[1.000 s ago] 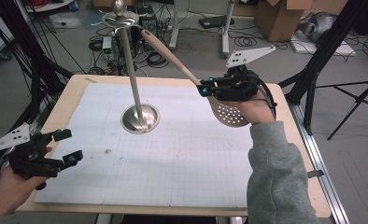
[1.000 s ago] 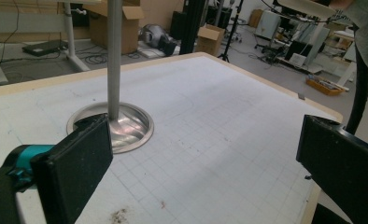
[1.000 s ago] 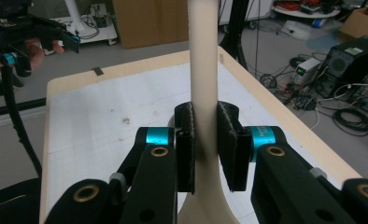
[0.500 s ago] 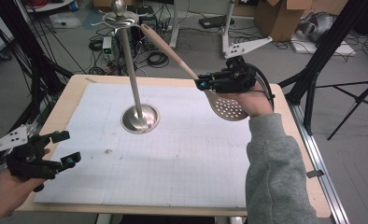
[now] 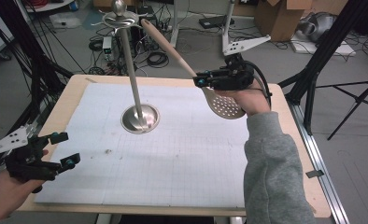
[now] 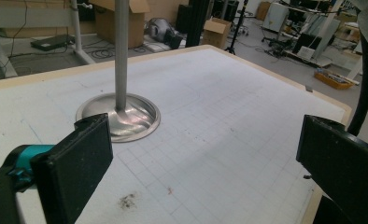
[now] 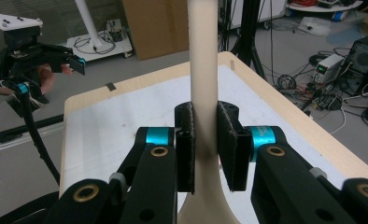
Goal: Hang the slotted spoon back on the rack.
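While right claw (image 7: 205, 147) pinches smooth beige perforated skimmer (image 5: 222, 105), left claw (image 5: 63, 149) gapes empty.

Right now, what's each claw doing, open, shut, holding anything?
Left claw: open, holding nothing, above the white mat.
Right claw: shut on the slotted spoon, gripping its handle near the bowl.

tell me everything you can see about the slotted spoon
The slotted spoon looks like pale beige plastic or wood: a long rounded handle and a flat oval head pierced with small holes. The right gripper is shut on its neck just above the head and holds it off the table, at the far right. It tilts, head low beside the hand, handle rising up and left toward the hooks atop the metal stand. Whether the tip touches them is unclear.
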The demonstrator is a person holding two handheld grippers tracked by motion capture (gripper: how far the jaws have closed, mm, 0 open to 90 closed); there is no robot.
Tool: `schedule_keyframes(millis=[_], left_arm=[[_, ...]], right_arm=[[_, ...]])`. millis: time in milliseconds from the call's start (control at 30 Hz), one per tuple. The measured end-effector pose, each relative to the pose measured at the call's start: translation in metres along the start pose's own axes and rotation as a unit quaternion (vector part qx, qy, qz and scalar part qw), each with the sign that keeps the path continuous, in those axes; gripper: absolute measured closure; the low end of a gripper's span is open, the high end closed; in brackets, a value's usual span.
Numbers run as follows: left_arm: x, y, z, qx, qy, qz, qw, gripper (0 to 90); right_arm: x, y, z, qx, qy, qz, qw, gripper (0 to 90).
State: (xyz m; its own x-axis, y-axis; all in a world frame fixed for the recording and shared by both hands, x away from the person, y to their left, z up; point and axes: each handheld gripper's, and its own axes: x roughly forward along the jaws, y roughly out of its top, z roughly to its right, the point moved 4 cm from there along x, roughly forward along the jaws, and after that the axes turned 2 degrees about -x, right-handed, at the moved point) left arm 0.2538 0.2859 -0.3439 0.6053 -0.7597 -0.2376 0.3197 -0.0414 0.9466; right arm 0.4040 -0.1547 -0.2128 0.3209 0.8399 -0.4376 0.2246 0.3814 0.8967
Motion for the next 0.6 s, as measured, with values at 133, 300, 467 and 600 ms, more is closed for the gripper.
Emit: schedule_keyframes(millis=[133, 300, 467, 600], left_arm=[[-0.0011, 0.0008, 0.0007, 0.001, 0.0, 0.002, 1.0, 4.1], [-0.0023, 0.0005, -0.0001, -0.002, 0.001, 0.004, 1.0, 4.1], [-0.0011, -0.0003, 0.0003, 0.002, 0.003, 0.0, 1.0, 4.1], [-0.0009, -0.0013, -0.0006, 0.003, 0.006, -0.003, 1.0, 4.2]], right_arm=[[0.0031, -0.0003, 0.0005, 0.0, -0.005, -0.006, 1.0, 78.0], [0.0035, -0.0001, 0.0001, 0.002, -0.004, -0.005, 1.0, 78.0], [0.0044, -0.0018, 0.001, 0.003, -0.007, -0.007, 0.9999, 77.9], [0.0048, -0.0021, 0.0015, 0.001, -0.011, -0.009, 0.9999, 77.9]])
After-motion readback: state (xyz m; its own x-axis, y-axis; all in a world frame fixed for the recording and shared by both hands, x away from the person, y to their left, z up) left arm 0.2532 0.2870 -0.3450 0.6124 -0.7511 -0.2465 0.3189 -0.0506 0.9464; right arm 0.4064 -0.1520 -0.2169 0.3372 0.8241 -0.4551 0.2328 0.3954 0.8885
